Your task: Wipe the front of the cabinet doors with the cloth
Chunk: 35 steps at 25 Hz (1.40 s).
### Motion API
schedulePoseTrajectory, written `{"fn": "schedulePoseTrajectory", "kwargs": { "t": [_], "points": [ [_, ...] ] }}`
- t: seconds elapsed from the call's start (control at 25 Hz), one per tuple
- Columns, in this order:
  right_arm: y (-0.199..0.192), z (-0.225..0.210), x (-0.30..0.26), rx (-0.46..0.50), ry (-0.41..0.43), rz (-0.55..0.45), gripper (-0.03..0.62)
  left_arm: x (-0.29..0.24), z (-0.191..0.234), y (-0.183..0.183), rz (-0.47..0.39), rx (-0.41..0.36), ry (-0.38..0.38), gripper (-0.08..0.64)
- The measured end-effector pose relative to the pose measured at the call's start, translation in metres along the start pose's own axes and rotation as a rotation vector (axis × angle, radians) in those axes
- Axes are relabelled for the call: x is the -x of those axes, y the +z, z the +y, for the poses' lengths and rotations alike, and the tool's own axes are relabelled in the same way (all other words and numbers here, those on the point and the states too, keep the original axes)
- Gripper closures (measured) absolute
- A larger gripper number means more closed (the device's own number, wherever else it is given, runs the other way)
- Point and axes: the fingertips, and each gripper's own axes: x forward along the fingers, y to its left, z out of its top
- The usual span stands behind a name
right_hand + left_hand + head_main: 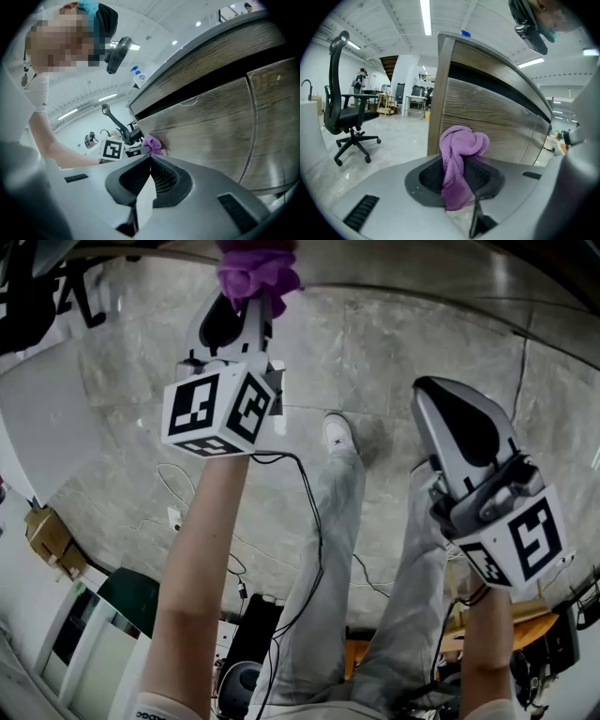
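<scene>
At the far left, in the left gripper view, an office chair (344, 110) stands on the floor, well apart from the work. The left gripper (461, 176) is clenched on the purple cloth (461, 145). The cloth sticks out from the jaws as a bunched ball, with one loose end hanging down between them.

Straight ahead of this ball is the wooden cabinet door (497, 122). In the right gripper view the cloth seems to lie against the door's front, close to the cabinet's left corner, though real contact cannot be confirmed. From there the long side of the door runs away to the right, so a wiping stroke would probably go in that direction.

The right gripper (150, 171) is further right and also faces the door. Its jaws are closed together with nothing between them. The left one is clearly nearer to the work.
</scene>
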Motion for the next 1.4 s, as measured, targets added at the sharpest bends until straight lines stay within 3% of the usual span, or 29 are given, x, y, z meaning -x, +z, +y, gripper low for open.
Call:
{"fn": "schedulePoseTrajectory", "kwargs": {
  "t": [0.28, 0.44, 0.56, 0.76, 1.04, 1.4],
  "points": [
    [0.001, 0.011, -0.009, 0.016, 0.048, 0.013, 0.565, 0.017, 0.04, 0.004, -0.024, 0.016, 0.121, 0.454],
    [-0.005, 0.006, 0.005, 0.01, 0.062, 0.018, 0.565, 0.027, 0.034, -0.006, -0.02, 0.037, 0.165, 0.454],
    [-0.013, -0.006, 0.032, 0.012, 0.065, 0.031, 0.565, 0.027, -0.002, -0.022, 0.0, 0.027, 0.145, 0.454],
    [-0.019, -0.037, 0.091, 0.016, 0.053, 0.05, 0.565, 0.008, -0.099, -0.046, 0.034, 0.023, 0.06, 0.454],
    [-0.025, -0.091, 0.166, -0.02, -0.017, 0.033, 0.565, -0.033, -0.223, -0.066, 0.064, 0.029, -0.07, 0.454],
    [-0.039, -0.14, 0.214, -0.086, -0.12, -0.004, 0.565, -0.084, -0.288, -0.086, 0.11, 0.009, -0.146, 0.454]
  ]
}}
